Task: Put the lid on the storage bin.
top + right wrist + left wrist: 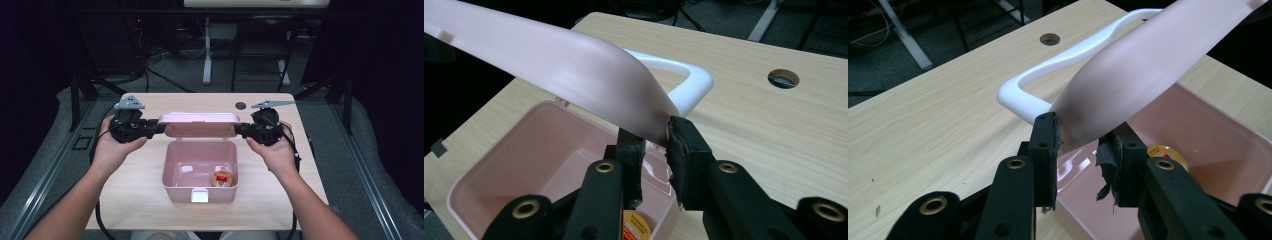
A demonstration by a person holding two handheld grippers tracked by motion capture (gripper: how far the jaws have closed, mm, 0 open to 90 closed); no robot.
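Left gripper (159, 128) pinching left end of pink lid (199, 124), lid raised over rear edge of pink box (200, 172). Box open on table (130, 192), small round snack (221, 178) inside near front right. Right gripper (239, 129) clamped on lid's right end. Closing or opening: cannot tell; lid not seated.

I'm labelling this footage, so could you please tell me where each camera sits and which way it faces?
High view: above the person's side, looking forward and down at the table; both forearms, left gripper and right gripper show.
Left gripper view: rides the left gripper, looking along its jaws at the lid.
Right gripper view: rides the right gripper, looking along its jaws at the lid's other end.
Shared: lid, pink box, round snack.
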